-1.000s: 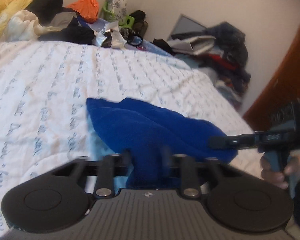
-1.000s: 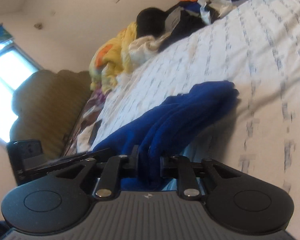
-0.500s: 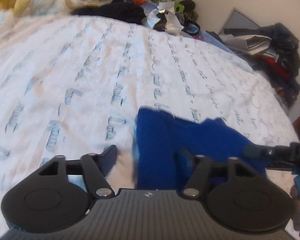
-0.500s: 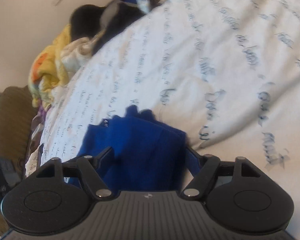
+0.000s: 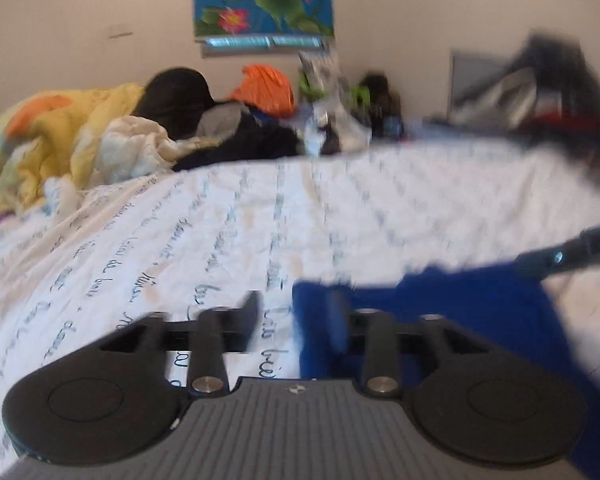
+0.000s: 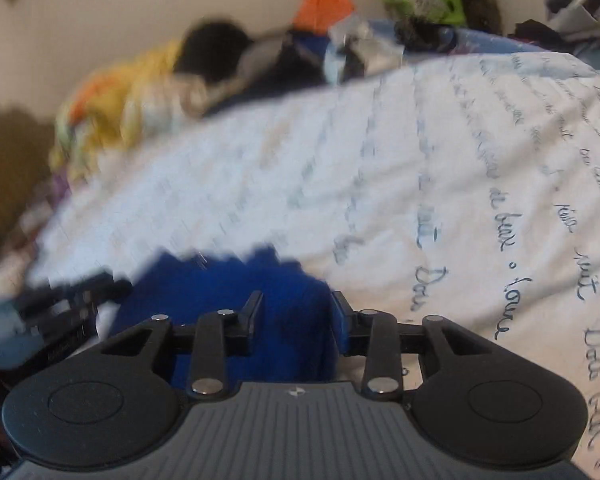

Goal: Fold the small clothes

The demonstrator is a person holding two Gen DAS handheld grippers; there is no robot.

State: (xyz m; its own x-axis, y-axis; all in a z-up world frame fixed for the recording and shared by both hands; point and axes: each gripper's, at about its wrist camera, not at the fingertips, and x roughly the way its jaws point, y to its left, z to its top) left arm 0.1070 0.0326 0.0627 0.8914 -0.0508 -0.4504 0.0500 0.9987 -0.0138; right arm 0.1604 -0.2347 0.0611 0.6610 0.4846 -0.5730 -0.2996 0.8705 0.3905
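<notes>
Handling the soft, deep-blue knit garment calls for an edge or corner pinch, since the limp, light fabric will likely sag and bunch rather than hold any shape. The garment lies on the white bed sheet printed with blue cursive script, directly under both tools.

- Left hand-held gripper: fingers apart, holding nothing; it sits over the garment's left edge, with bare sheet showing in the gap.
- Right hand-held gripper: fingers apart, straddling the fabric without clamping it.

Both views are motion-blurred, so fold lines cannot be read.

A heap of yellow quilt and mixed dark clothing lies along the far side of the bed, well apart from the garment. The sheet around the garment is free of obstruction. The fleecy surface should resist slipping once pinched.
</notes>
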